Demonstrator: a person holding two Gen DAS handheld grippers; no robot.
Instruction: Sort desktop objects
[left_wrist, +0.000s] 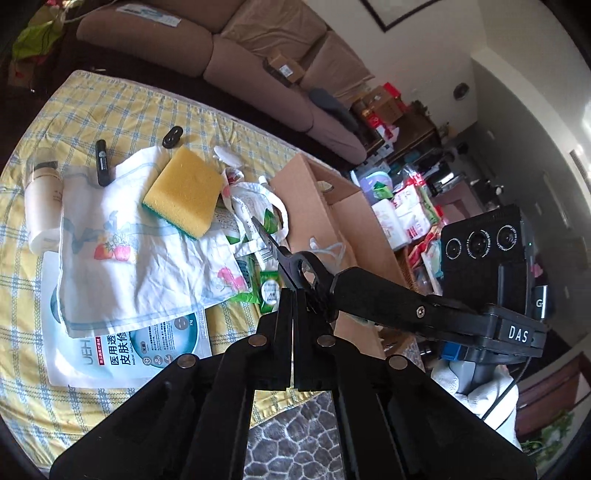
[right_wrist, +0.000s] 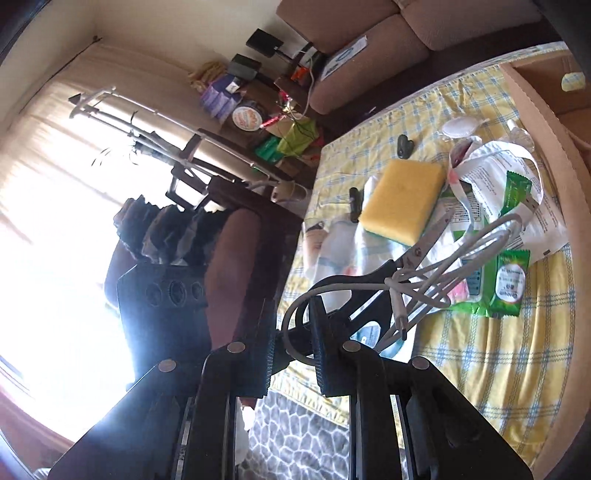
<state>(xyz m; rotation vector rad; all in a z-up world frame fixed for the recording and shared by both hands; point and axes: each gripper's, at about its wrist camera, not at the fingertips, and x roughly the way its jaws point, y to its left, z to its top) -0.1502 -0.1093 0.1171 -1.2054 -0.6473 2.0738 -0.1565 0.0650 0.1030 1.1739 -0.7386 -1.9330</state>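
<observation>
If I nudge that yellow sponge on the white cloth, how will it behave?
The sponge looks light, so it would probably slide or drag the white cloth under it. It lies flat and blocky, so rolling seems unlikely. Its foam likely squashes under pressure rather than breaking.

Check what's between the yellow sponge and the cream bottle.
Left wrist view: a white strawberry-print cloth fills the stretch from the sponge to the bottle. A black tube lies just behind that line.
</observation>
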